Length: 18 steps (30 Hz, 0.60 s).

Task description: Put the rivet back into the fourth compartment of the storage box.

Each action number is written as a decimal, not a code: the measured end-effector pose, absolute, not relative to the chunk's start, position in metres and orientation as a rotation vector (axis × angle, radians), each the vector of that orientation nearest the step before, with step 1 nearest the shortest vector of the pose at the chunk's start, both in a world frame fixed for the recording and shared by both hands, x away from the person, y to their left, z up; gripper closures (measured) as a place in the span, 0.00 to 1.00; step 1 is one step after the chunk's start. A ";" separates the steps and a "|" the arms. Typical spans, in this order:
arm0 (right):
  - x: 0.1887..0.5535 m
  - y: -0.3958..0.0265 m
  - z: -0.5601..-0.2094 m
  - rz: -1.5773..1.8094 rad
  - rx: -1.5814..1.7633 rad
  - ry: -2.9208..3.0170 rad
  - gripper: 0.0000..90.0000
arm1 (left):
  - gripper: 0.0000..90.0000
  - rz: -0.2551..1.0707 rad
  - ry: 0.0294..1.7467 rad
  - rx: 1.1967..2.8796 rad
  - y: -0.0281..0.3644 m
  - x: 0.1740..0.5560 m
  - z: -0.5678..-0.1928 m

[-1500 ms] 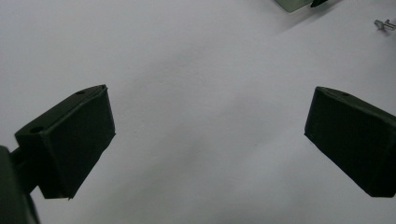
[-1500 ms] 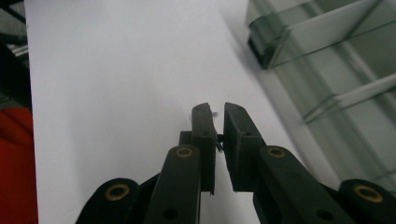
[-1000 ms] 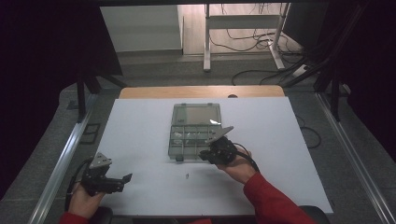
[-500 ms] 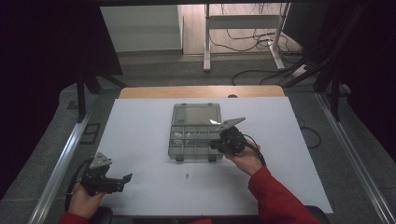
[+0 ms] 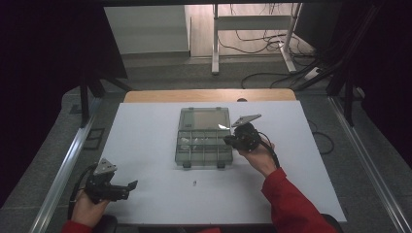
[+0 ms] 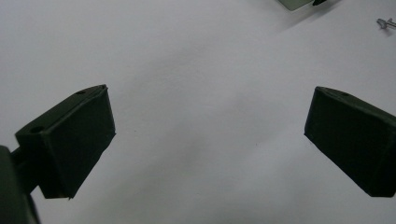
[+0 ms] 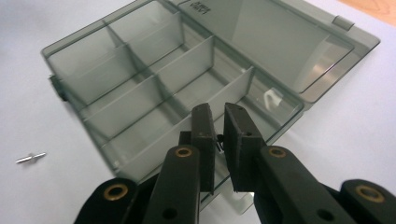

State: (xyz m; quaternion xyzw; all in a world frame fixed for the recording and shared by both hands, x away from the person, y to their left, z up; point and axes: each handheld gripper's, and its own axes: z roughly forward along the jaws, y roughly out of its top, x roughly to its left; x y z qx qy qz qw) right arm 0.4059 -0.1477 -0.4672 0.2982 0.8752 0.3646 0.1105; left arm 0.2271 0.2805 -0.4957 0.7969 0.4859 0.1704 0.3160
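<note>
Nearest, the left gripper (image 5: 127,186) is rested at the table's (image 5: 145,145) front left corner, jaws spread wide with nothing between them, well apart from the work, probably parked as unneeded for this step. One small metal pin (image 5: 194,183) is left loose on the white surface, in front of the box. Farther on, the right gripper (image 7: 219,135) is held over the right end of the clear plastic box (image 5: 203,138), its jaws clenched almost together; a small dark part (image 7: 218,141) seems to be pinched between them, though it is too small to name. Judging by that pose, the part is meant for a compartment there. The box is laid open, lid folded back away from the person, so its compartments are reachable. One small white piece (image 7: 271,99) is seen inside, near the hinge.
</note>
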 end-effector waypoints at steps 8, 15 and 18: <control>0.418 -0.146 -0.472 1.054 0.896 2.569 0.91 | 0.02 0.449 1.280 2.099 0.281 0.227 -0.496; 0.422 -0.144 -0.476 1.036 0.902 2.565 0.88 | 0.02 0.450 1.280 2.101 0.280 0.227 -0.496; 0.423 -0.146 -0.475 1.045 0.914 2.544 0.83 | 0.02 0.450 1.280 2.100 0.280 0.227 -0.496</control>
